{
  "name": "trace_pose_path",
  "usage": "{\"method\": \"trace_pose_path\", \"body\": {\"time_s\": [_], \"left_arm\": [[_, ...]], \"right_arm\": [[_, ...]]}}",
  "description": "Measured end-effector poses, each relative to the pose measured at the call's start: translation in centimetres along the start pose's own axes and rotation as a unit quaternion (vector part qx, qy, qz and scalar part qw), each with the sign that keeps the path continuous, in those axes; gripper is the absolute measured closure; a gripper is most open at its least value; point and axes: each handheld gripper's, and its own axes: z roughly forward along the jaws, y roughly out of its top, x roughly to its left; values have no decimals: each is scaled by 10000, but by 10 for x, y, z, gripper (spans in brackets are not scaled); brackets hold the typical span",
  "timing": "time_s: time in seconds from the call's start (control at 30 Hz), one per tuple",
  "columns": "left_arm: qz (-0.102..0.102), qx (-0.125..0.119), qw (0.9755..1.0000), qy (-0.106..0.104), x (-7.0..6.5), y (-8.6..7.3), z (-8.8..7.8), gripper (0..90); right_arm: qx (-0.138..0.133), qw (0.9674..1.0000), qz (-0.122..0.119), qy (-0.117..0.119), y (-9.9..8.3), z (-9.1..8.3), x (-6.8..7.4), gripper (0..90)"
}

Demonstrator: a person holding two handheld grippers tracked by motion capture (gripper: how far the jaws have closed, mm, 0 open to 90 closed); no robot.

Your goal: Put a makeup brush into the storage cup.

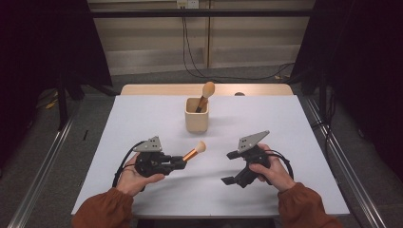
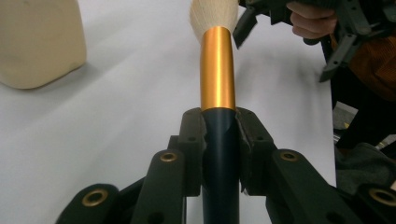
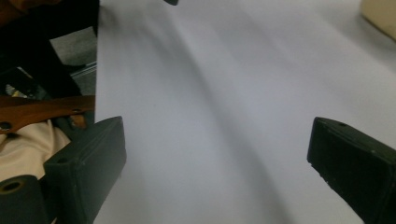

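Observation:
My left gripper (image 1: 180, 163) is shut on a makeup brush (image 1: 195, 152), whose dark handle sits clamped between the pads (image 2: 192, 135). Its copper ferrule (image 2: 217, 70) and cream bristles point up and to the right over the white table (image 1: 142, 118). A second brush (image 1: 206, 95) stands head up in the beige cup (image 1: 196, 115) at the table's middle back. My right gripper (image 1: 229, 167) is open, held tilted at the front right, with nothing between its fingers (image 3: 88, 158). In the left gripper view the right gripper (image 2: 336, 32) and the hand holding it sit beyond the brush head.
A corner of the beige cup (image 3: 379, 14) edges into the right gripper view and the cup (image 2: 37, 42) stands at upper left in the left gripper view. Metal rails run along both sides of the table. Dark curtains and cables lie behind.

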Motion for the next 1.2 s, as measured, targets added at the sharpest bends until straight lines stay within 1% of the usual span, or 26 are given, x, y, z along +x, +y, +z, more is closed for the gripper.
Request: {"method": "trace_pose_path", "body": {"time_s": [0.03, 0.1, 0.17, 0.23, 0.3, 0.33, 0.4, 0.5, 0.53, 0.63, 0.67, 0.73, 0.8, 0.87, 0.93, 0.97, 1.07, 1.1, 1.13, 1.17, 1.2], "left_arm": [[13, -32, 10000, 66, 0, 0, 0, 744], [-19, -123, 9999, 42, 1, -1, 0, 744], [-22, -175, 9998, 64, 1, 0, -1, 744], [-161, -232, 9996, 9, 1, 0, -2, 744], [-109, -325, 9994, 30, 0, 1, -3, 744], [-124, -372, 9992, 9, 0, 1, -3, 744], [-95, -450, 9989, 6, -1, 2, -3, 744], [-69, -559, 9984, -21, -2, 2, -3, 744], [-38, -564, 9984, -31, -3, 2, -3, 743], [-39, -642, 9979, -96, -6, 4, -3, 744], [-10, -695, 9976, -73, -8, 4, -3, 744], [-9, -793, 9968, -127, -9, 5, -2, 744], [39, -855, 9963, -127, -11, 6, -2, 744], [101, -953, 9953, -145, -12, 6, -2, 743], [158, -1020, 9944, -219, -13, 7, -1, 742], [174, -1066, 9939, -242, -13, 7, -2, 743], [209, -1166, 9927, -249, -14, 9, -1, 742], [206, -1194, 9922, -282, -14, 9, -1, 743], [201, -1208, 9921, -284, -14, 9, -1, 742], [191, -1231, 9918, -291, -14, 9, 0, 743], [167, -1254, 9915, -310, -14, 10, 0, 742]], "right_arm": [[-14, 10000, -2, 60, 0, 1, 0, 40], [-65, 10000, -43, -19, 0, 3, 3, 41], [-130, 9999, -60, -48, -1, 4, 4, 39], [-229, 9997, -19, -74, -1, 5, 5, 39], [-364, 9993, 5, -72, -1, 5, 5, 37], [-455, 9989, 9, -94, -2, 4, 6, 37], [-607, 9980, -32, -146, -2, 4, 7, 36], [-762, 9969, 59, -173, -4, 4, 9, 41], [-832, 9963, 115, -188, -5, 4, 9, 48], [-1010, 9944, 240, -217, -6, 2, 10, 70], [-1115, 9932, 272, -213, -6, 1, 10, 76], [-1242, 9917, 254, -211, -6, -1, 10, 78], [-1375, 9899, 243, -246, -5, -1, 11, 77], [-1479, 9887, 138, -201, -4, -1, 12, 85], [-1598, 9867, 98, -261, -3, -1, 12, 85], [-1643, 9861, 74, -254, -3, 0, 12, 85], [-1774, 9836, 13, -309, -2, 1, 12, 61], [-1844, 9824, 24, -309, -1, 1, 12, 47], [-1950, 9803, -1, -309, -1, 1, 11, 38], [-2043, 9783, -96, -326, -1, 1, 10, 34], [-2169, 9753, -163, -384, -1, 1, 10, 33]]}}
